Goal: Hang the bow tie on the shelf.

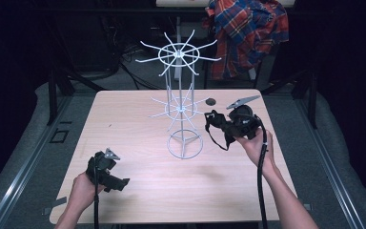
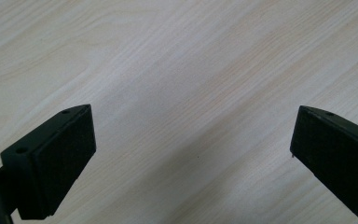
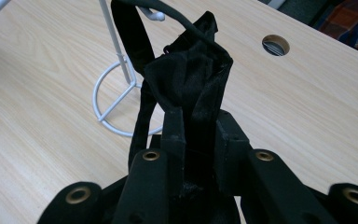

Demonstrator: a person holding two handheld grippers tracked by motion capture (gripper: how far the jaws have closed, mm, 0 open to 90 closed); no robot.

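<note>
A white wire display rack (image 1: 181, 102) with two tiers of hook arms stands on the wooden table (image 1: 138, 188); its ring base (image 3: 116, 105) lies left of centre in the right gripper view. My right gripper (image 1: 226, 125) is shut on a black fabric bag (image 3: 191, 88) with a strap (image 1: 212, 138) that dangles. One loop of the bag sits by a lower rack arm tip (image 3: 156, 15). My left gripper (image 1: 116, 182) rests open near the table's front left, its fingers (image 2: 51, 163) wide apart over bare wood.
A round cable hole (image 1: 210, 101) is in the table behind the right gripper. A plaid shirt (image 1: 248, 33) hangs beyond the far edge. Dark floor and metal rails surround the table.
</note>
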